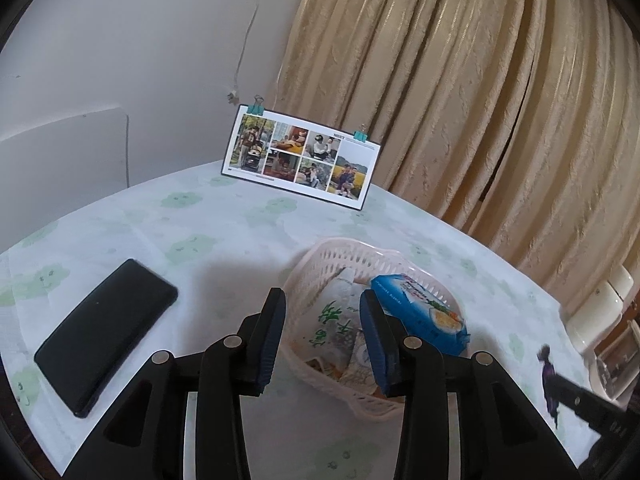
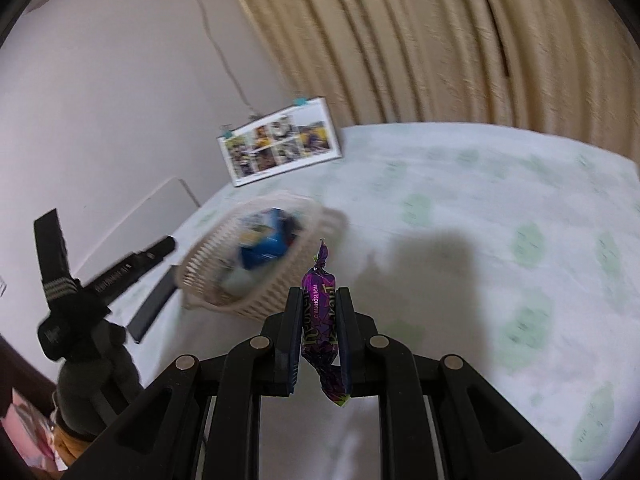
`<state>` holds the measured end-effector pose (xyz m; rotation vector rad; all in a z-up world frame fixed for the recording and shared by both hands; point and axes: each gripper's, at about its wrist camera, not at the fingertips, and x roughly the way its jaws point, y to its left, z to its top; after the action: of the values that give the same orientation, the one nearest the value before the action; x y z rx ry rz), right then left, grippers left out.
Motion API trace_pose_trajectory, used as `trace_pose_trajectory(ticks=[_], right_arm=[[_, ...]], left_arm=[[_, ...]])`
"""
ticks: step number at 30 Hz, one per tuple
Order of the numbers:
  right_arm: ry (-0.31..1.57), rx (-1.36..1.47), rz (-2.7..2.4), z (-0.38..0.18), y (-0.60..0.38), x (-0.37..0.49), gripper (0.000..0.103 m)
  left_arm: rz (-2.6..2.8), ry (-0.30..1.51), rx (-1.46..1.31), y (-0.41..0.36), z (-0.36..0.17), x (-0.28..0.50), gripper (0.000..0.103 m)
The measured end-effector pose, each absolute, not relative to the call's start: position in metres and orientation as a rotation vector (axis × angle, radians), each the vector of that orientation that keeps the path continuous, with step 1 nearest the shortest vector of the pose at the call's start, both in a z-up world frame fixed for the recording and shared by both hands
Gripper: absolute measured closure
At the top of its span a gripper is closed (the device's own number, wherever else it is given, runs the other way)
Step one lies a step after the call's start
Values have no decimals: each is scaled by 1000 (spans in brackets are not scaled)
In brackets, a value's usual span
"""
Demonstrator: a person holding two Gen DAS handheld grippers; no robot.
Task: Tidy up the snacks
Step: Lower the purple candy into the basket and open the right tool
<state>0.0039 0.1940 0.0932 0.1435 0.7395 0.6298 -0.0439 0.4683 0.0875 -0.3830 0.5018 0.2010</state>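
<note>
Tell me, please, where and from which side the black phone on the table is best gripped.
Grip the black phone across its narrow width, near the middle, coming from above. It lies flat on the tablecloth, so only its long side edges offer opposing faces; the open left gripper is probably better placed.

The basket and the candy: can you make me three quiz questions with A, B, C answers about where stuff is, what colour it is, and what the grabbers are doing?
1. Where is the blue packet?
A. in the basket
B. on the phone
C. beside the photo card

2. What colour is the candy?
A. green
B. purple
C. orange

3. What is the right gripper doing?
A. open, holding nothing
B. shut on the basket
C. shut on the candy

Answers:
1 A, it lies over the basket's rim, on other packets.
2 B, the wrapper is purple.
3 C, both fingers press the wrapper; the left gripper is open.
</note>
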Motion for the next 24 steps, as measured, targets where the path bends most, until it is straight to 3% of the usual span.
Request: trace_pose_trajectory(ticks=[19,23,24], right_arm=[[766,27,754,97,310,25,87],[758,8,731,93,320,33,85],[754,7,719,92,321,36,78]], left_arm=[[197,487,-449,495,82,-60,62],[189,491,-448,493,81,-60,62],[187,492,-447,493,81,-60,62]])
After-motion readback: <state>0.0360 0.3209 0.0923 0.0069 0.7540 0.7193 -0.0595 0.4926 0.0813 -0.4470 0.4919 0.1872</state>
